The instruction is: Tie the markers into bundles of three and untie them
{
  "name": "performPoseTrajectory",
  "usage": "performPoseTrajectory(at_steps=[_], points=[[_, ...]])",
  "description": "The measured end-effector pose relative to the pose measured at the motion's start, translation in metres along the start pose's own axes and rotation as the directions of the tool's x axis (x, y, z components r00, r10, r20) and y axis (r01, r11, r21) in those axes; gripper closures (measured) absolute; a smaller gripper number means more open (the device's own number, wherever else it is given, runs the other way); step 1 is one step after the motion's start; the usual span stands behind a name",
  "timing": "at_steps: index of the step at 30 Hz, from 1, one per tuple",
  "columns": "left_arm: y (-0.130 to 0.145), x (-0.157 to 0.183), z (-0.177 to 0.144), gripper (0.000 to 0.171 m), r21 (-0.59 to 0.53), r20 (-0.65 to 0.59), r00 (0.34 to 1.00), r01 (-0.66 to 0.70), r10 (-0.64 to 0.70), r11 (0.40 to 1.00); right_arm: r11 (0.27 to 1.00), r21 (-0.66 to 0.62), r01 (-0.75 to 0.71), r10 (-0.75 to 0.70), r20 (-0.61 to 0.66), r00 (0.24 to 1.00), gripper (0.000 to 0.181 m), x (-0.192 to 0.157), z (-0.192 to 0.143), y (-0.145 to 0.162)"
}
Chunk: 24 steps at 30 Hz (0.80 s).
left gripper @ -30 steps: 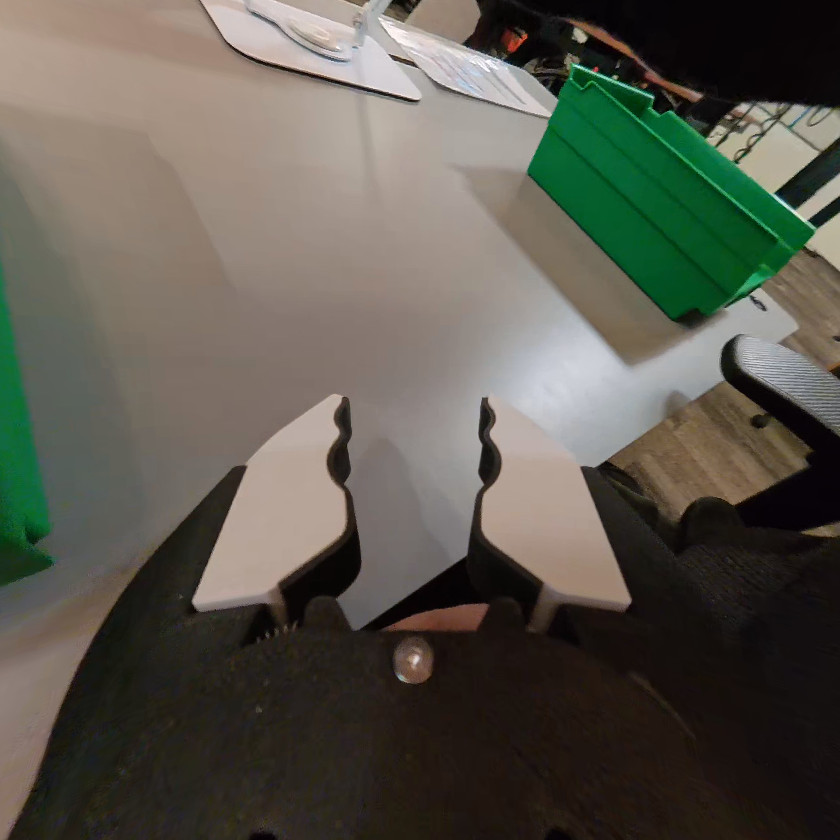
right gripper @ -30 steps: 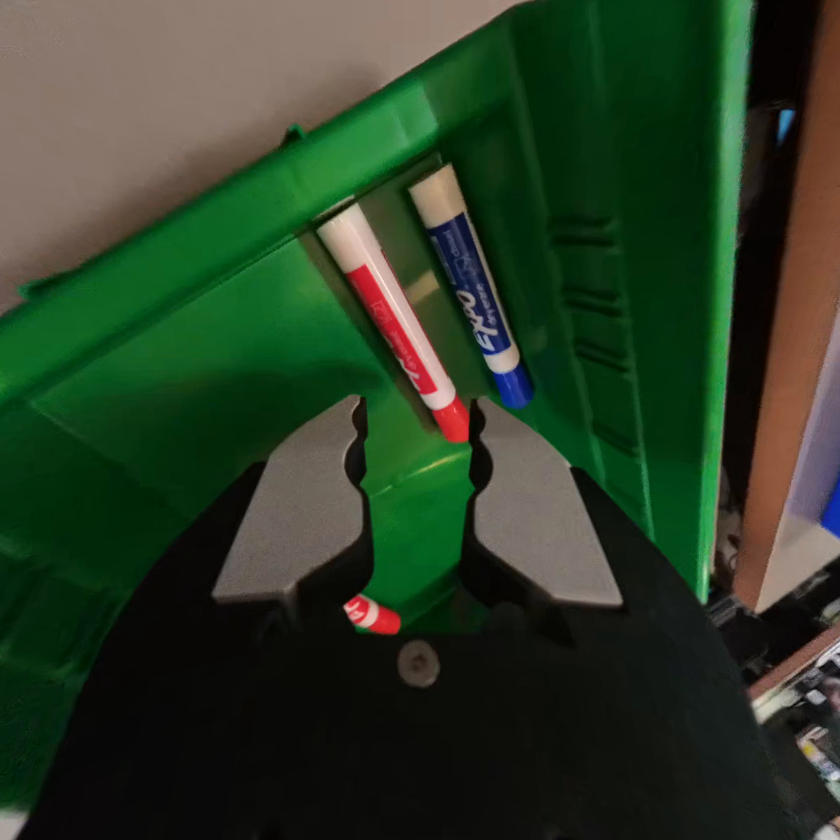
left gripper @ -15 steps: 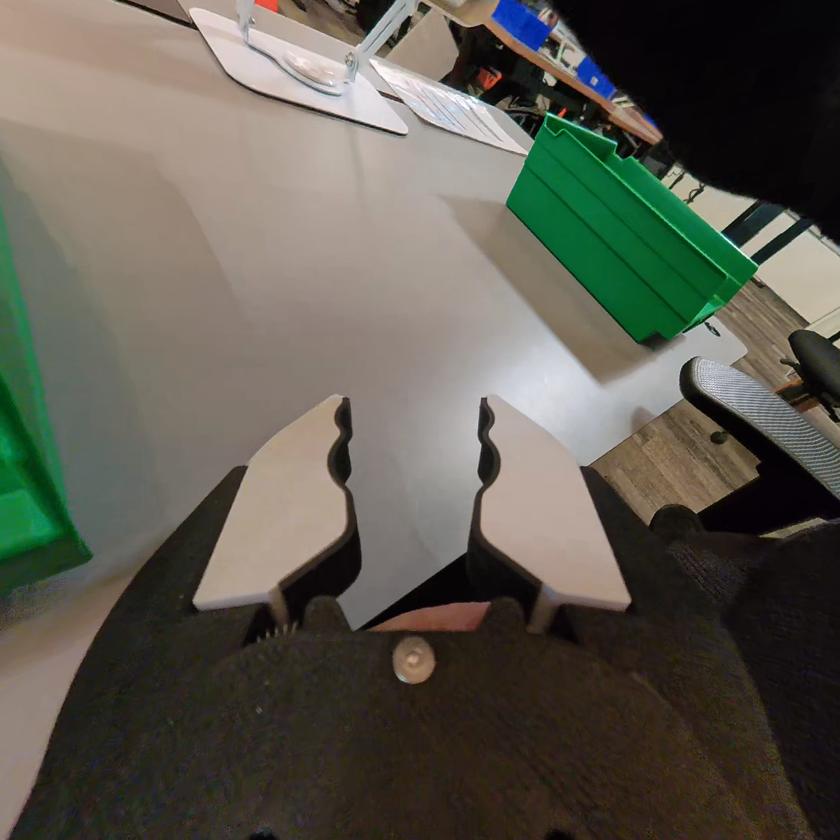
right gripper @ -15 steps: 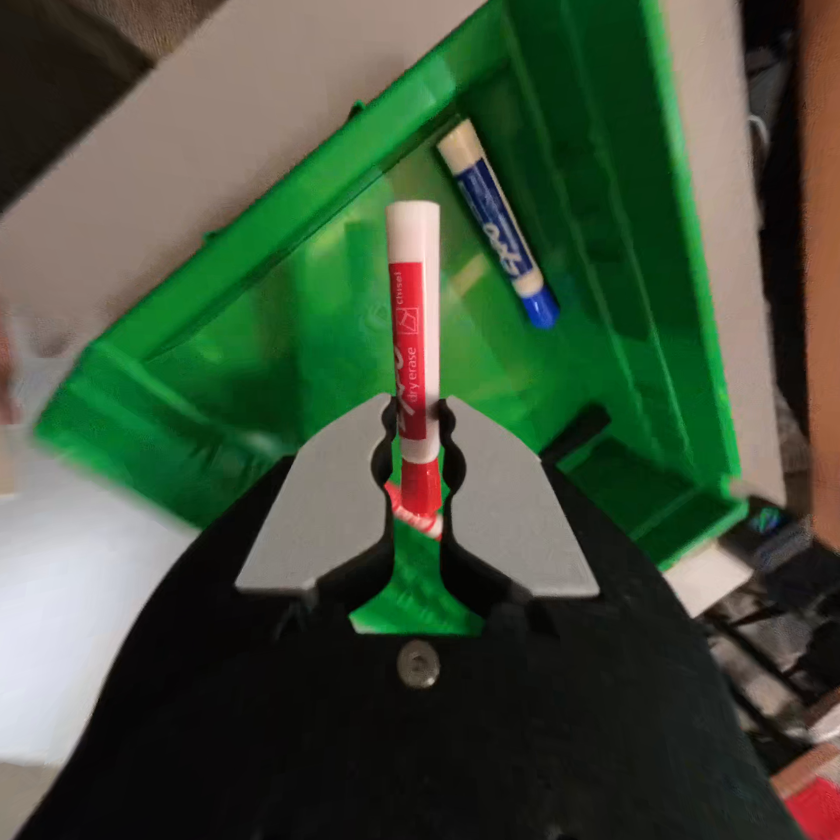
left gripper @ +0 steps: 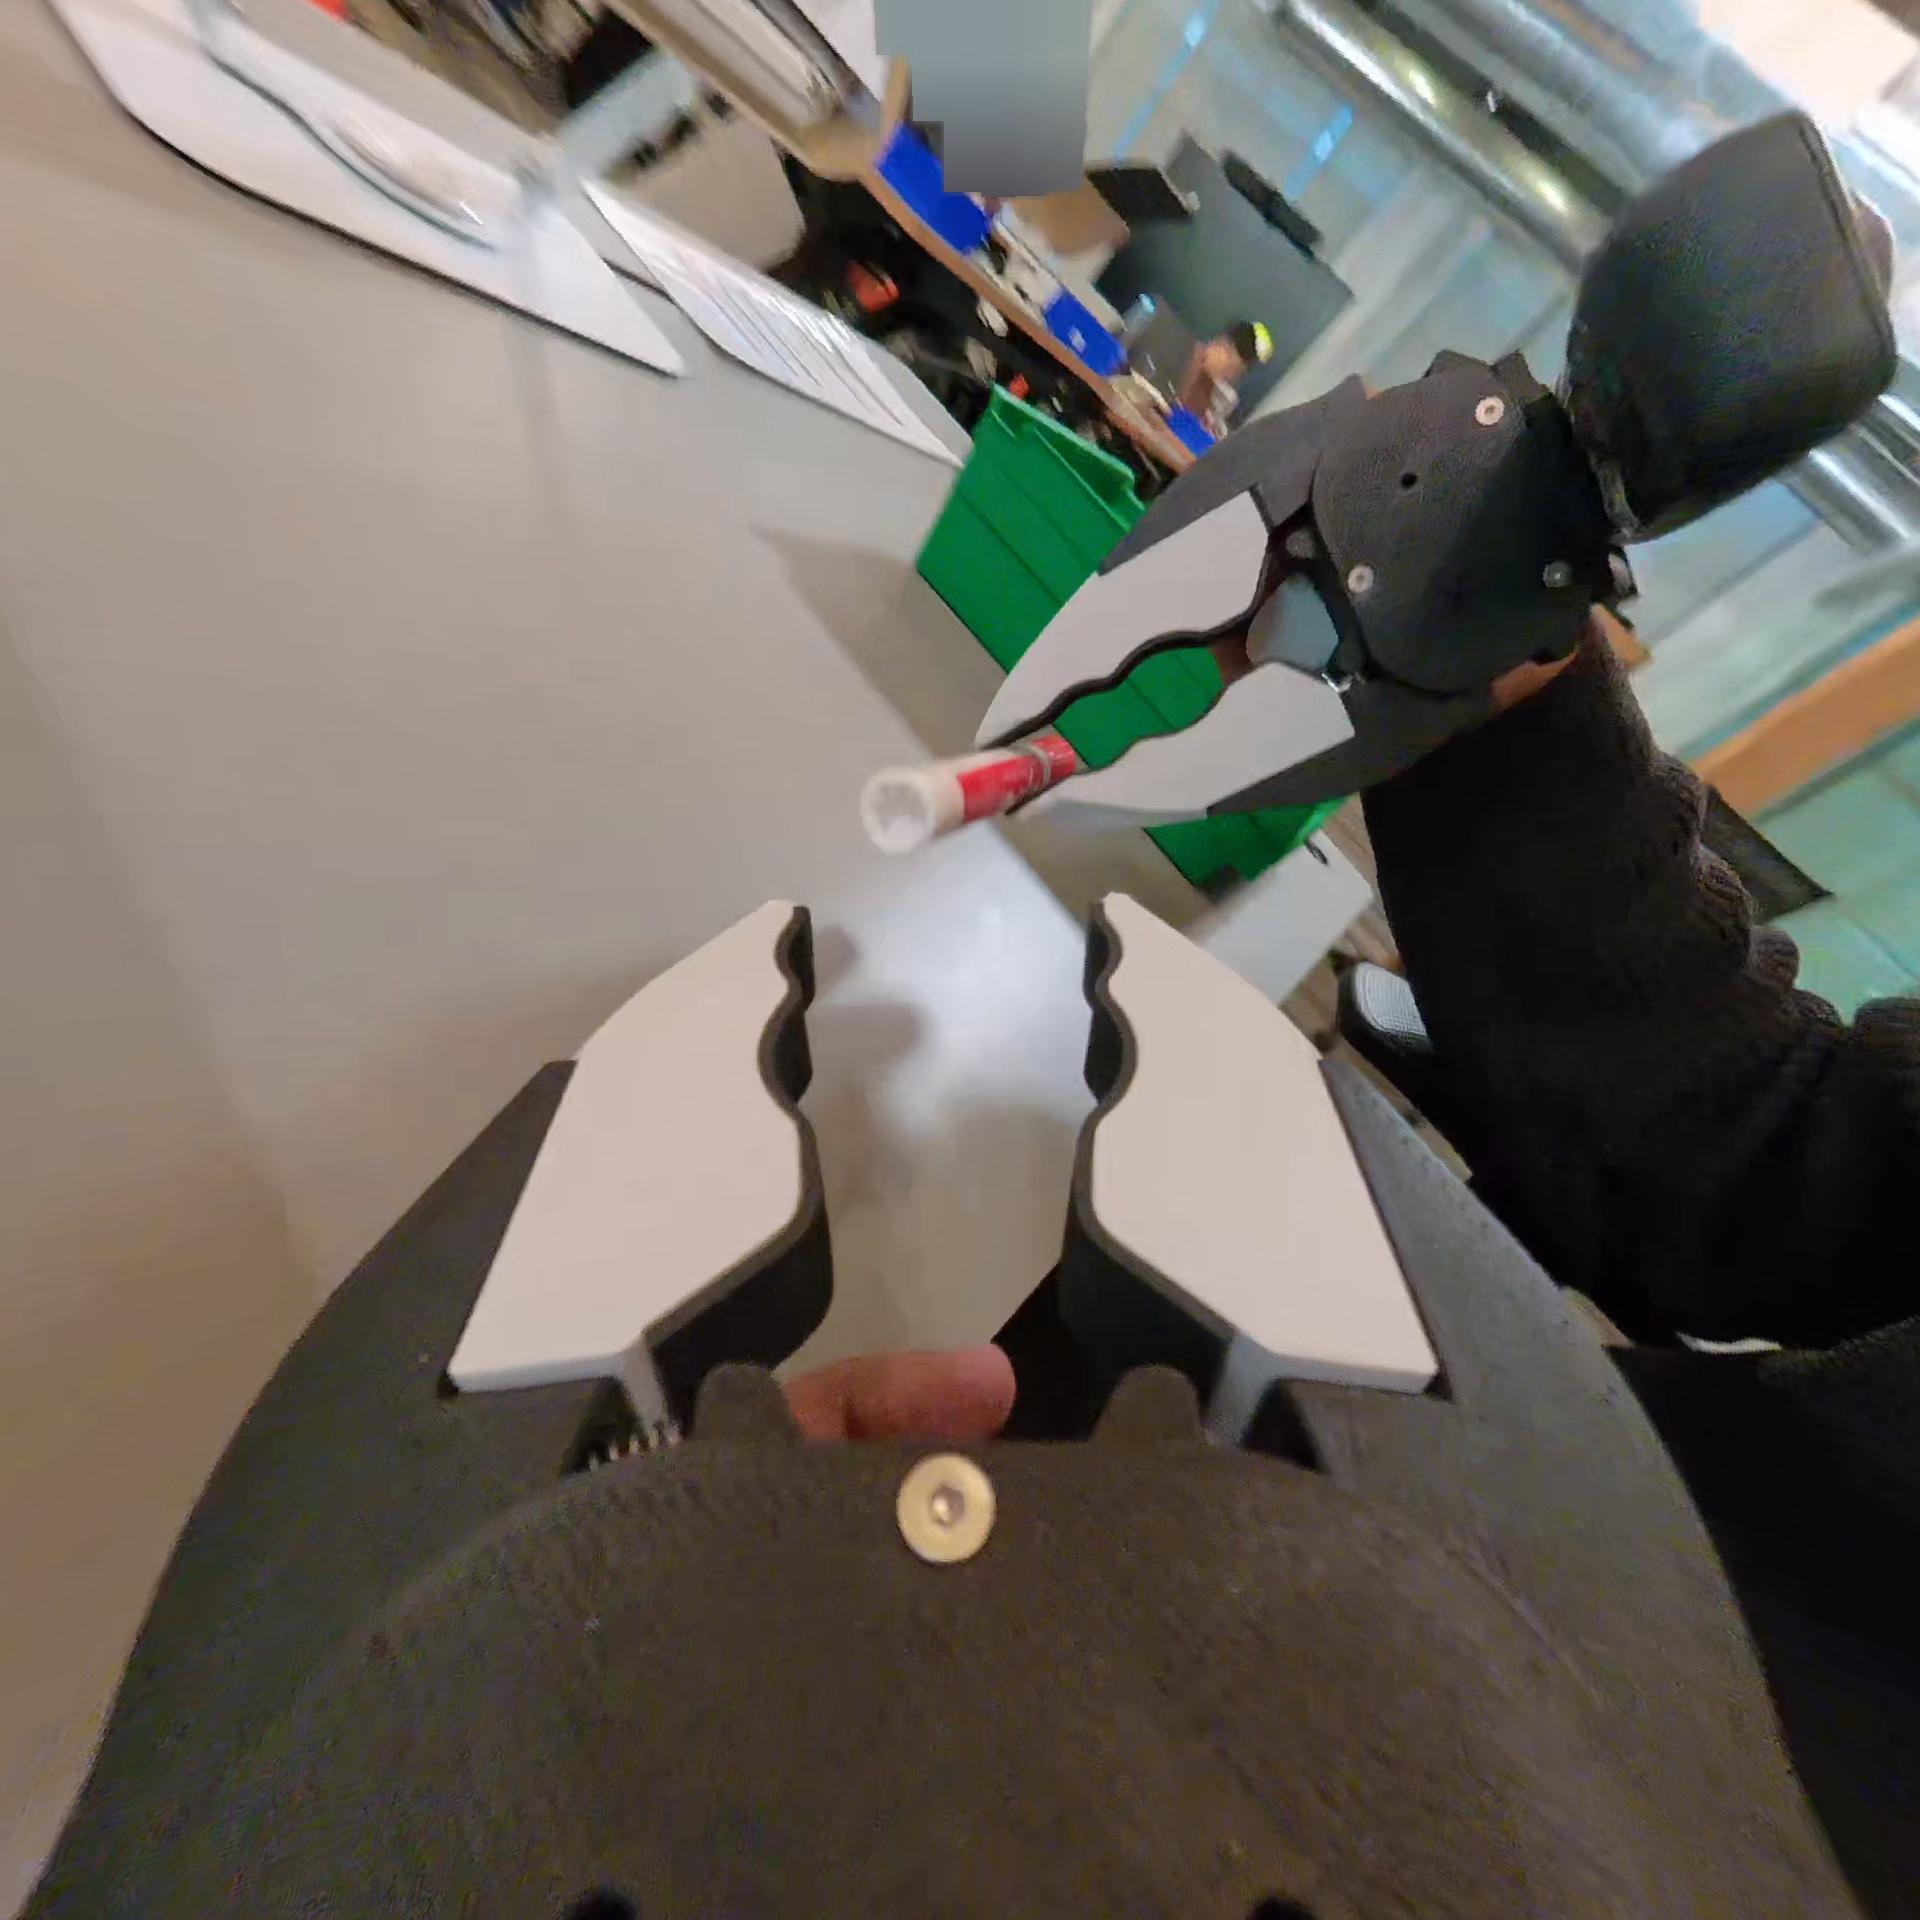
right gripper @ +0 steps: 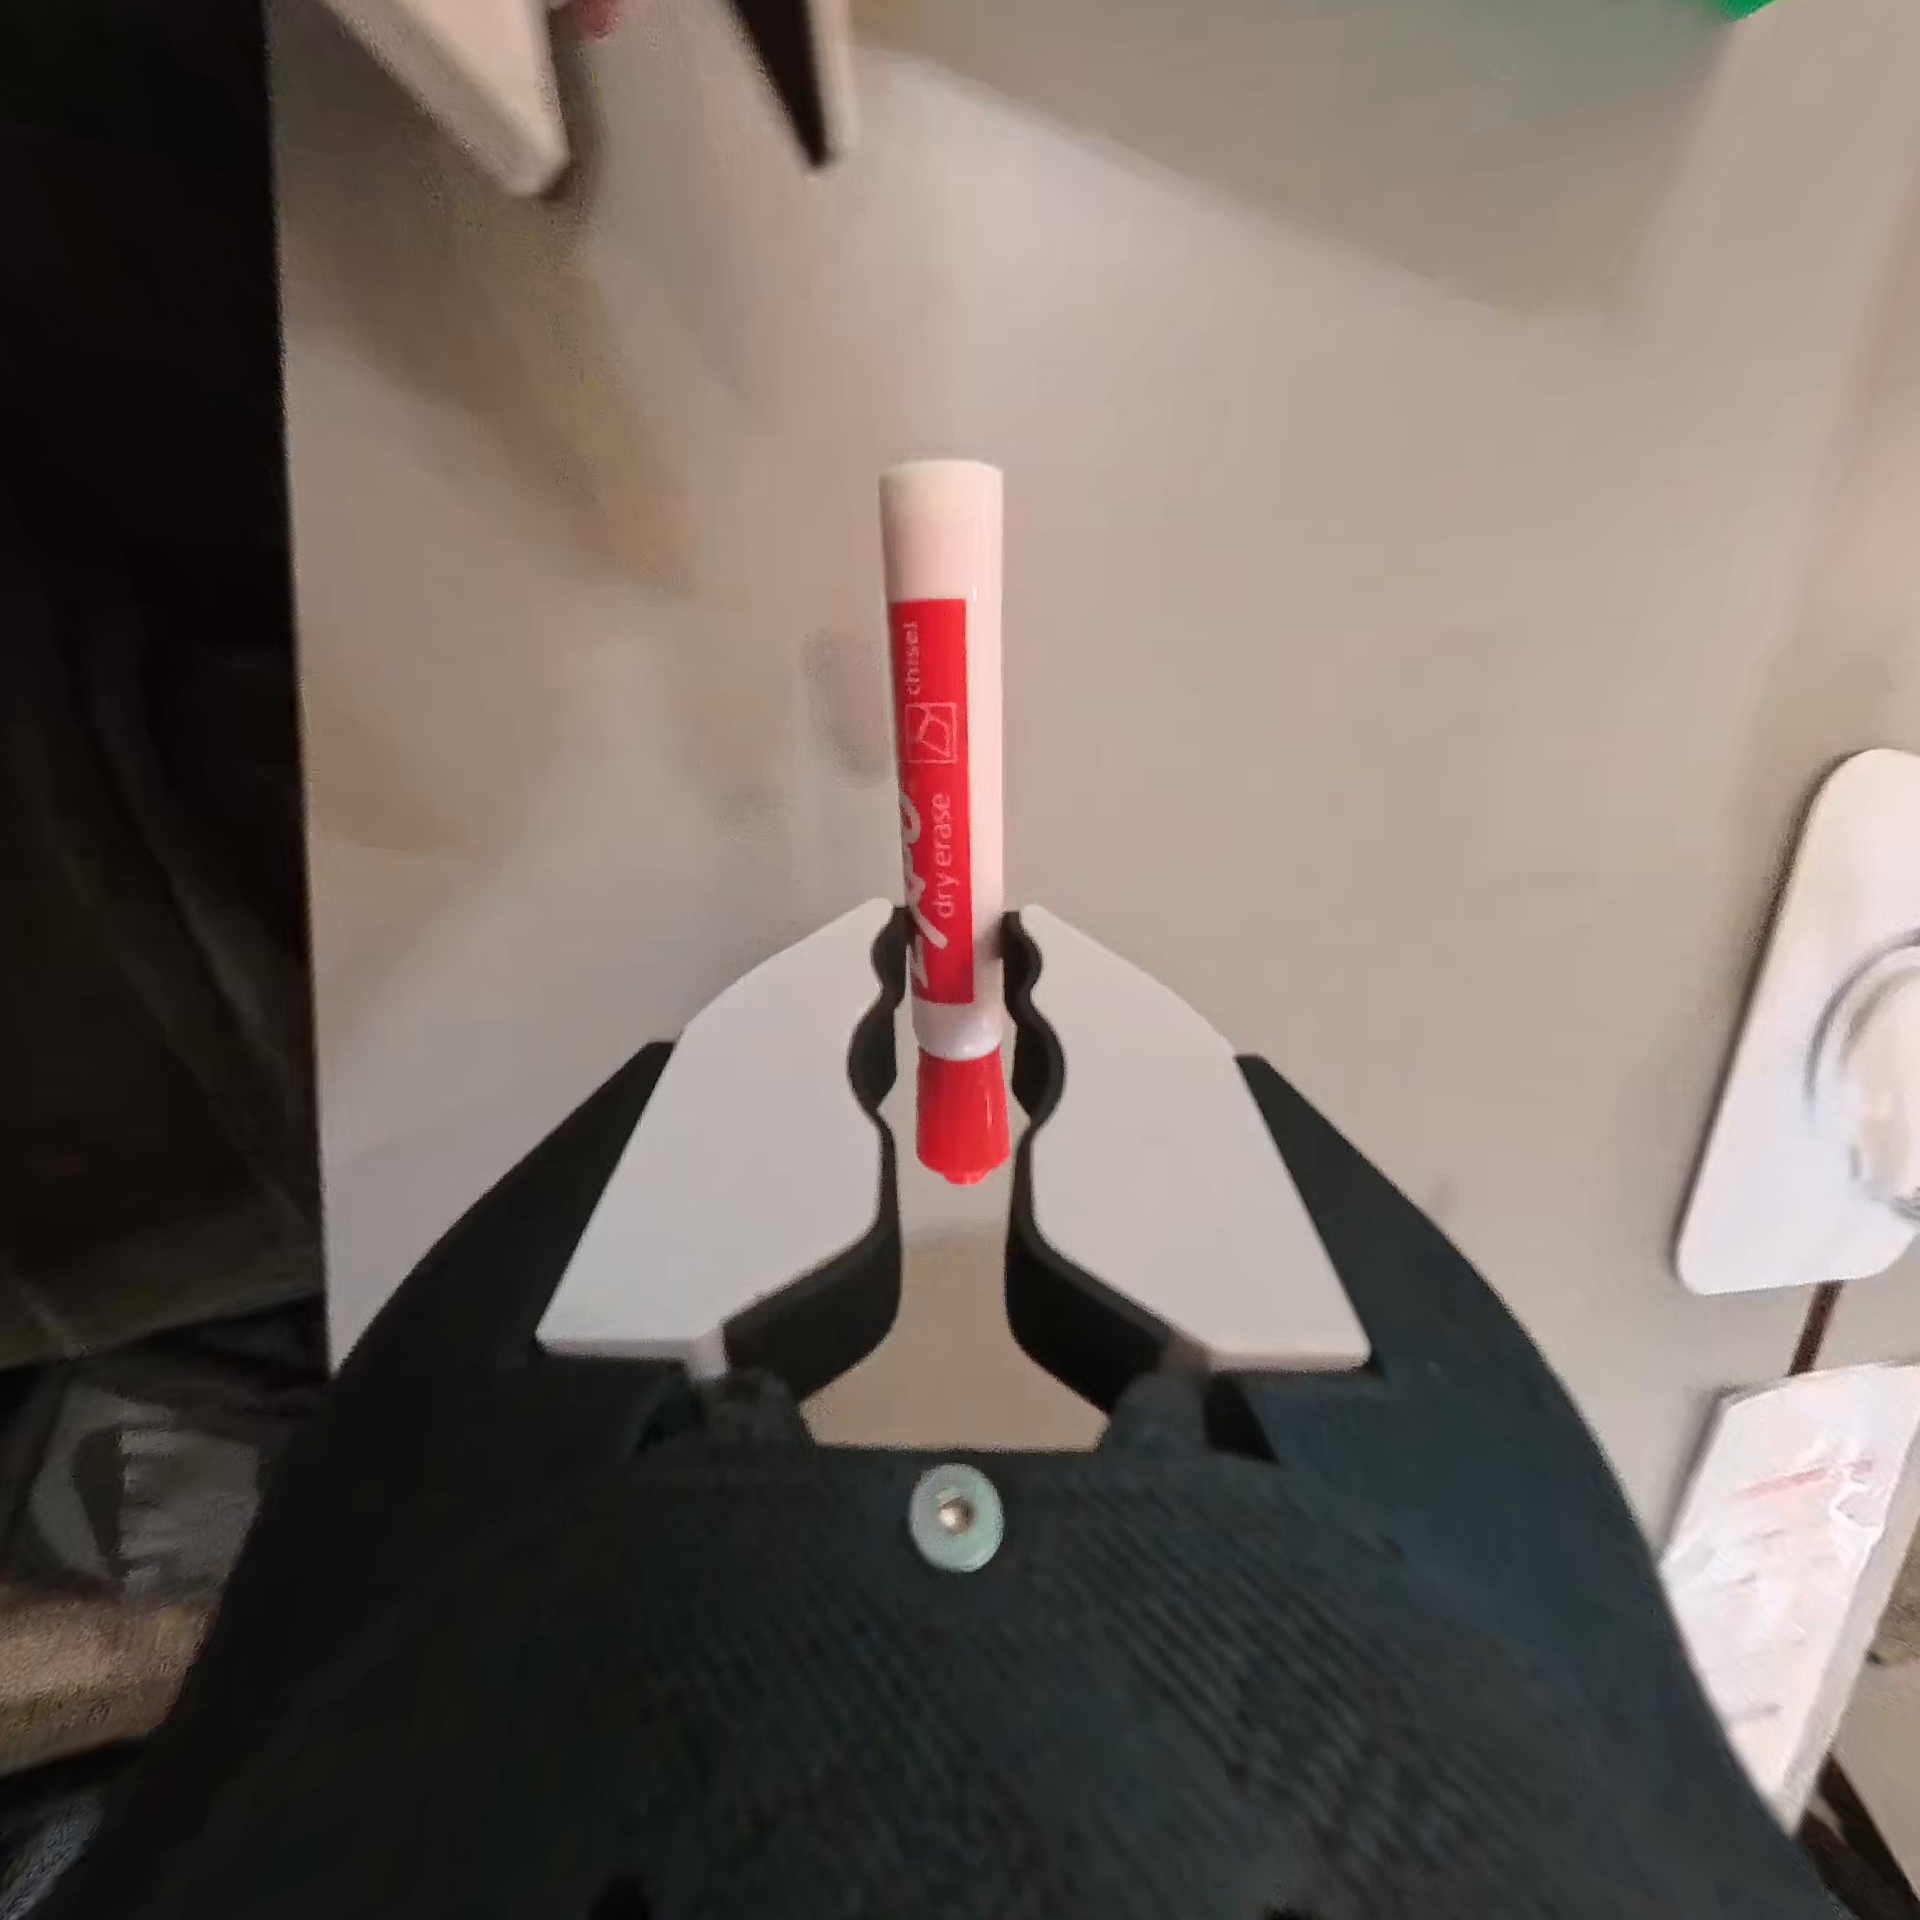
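- Pinching a red marker (right gripper: 943, 831) in my right gripper (right gripper: 948, 940), I have the jaws drawn in on its lower barrel, just above the red cap, which sits back between the fingers; the white butt end sticks out forward, clear of everything.
- My left gripper (left gripper: 945, 935) holds nothing; its jaws stand well apart over the bare grey table (left gripper: 364, 623), touching no object.
- Seen from the left wrist, the marker is up in the air, off the table, its white end pointing toward my left gripper and just above its tips, not yet between them.
- From the right wrist, the pale points at the top edge are probably my left gripper's fingers (right gripper: 488, 94); blur makes that uncertain.
- A green bin (left gripper: 1018, 551) stands behind my right gripper, near the table's far edge; the marker is outside it.
- So far: marker gripped and lifted; it is not set down anywhere, and my left gripper has no hold on it.
- White flat stands (right gripper: 1808, 1029) lie on the table to the side.
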<state>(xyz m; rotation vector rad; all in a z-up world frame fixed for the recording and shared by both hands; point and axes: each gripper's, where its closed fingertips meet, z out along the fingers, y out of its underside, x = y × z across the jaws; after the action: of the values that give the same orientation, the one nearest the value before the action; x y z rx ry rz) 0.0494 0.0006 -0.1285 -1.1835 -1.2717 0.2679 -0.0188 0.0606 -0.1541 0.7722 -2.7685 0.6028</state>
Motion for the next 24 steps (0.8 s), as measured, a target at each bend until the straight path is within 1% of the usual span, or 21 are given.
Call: performPoseTrajectory(at_steps=[1,3,6,8,10,12,14,17,21,22,24], points=[[0.005,0.005,0.010,0.117,-0.041,-0.027,1.000,0.000,-0.001,0.999,1.000,-0.016,0.006,-0.006,-0.003,1.000,0.163,-0.006,-0.001,0.007],[0.018,0.010,0.030,0.112,-0.134,-0.047,0.999,-0.017,0.011,0.991,1.000,0.012,-0.028,0.028,-0.019,0.999,0.163,-0.012,-0.008,0.012],[0.028,0.018,0.052,0.111,-0.211,-0.092,0.996,-0.029,0.010,0.977,0.992,0.082,-0.094,0.094,0.004,0.996,0.163,-0.028,-0.023,0.016],[0.036,0.028,0.063,0.112,-0.273,-0.162,0.987,-0.034,-0.012,0.961,0.989,0.083,-0.126,0.127,-0.004,0.992,0.163,-0.035,-0.030,0.024],[0.042,0.042,0.070,0.128,-0.327,-0.264,0.962,-0.028,-0.063,0.945,0.987,0.057,-0.149,0.150,-0.019,0.989,0.163,-0.043,-0.034,0.033],[0.043,0.057,0.075,0.141,-0.364,-0.359,0.920,0.016,-0.156,0.931,0.984,0.022,-0.175,0.176,-0.021,0.984,0.163,-0.051,-0.033,0.042],[0.045,0.065,0.079,0.143,-0.408,-0.404,0.886,0.047,-0.226,0.912,0.981,-0.001,-0.196,0.196,-0.017,0.981,0.163,-0.058,-0.032,0.049],[0.051,0.066,0.089,0.151,-0.457,-0.399,0.884,0.038,-0.243,0.889,0.973,-0.009,-0.230,0.230,-0.020,0.973,0.163,-0.064,-0.032,0.054],[0.056,0.069,0.095,0.151,-0.485,-0.395,0.886,0.023,-0.242,0.874,0.962,0.006,-0.274,0.274,-0.014,0.962,0.163,-0.067,-0.033,0.062],[0.058,0.068,0.096,0.149,-0.489,-0.386,0.891,0.023,-0.240,0.872,0.960,0.011,-0.281,0.282,-0.010,0.959,0.163,-0.068,-0.033,0.063],[0.062,0.065,0.097,0.138,-0.509,-0.366,0.901,0.017,-0.234,0.861,0.958,0.013,-0.287,0.288,-0.006,0.958,0.163,-0.068,-0.032,0.065]])
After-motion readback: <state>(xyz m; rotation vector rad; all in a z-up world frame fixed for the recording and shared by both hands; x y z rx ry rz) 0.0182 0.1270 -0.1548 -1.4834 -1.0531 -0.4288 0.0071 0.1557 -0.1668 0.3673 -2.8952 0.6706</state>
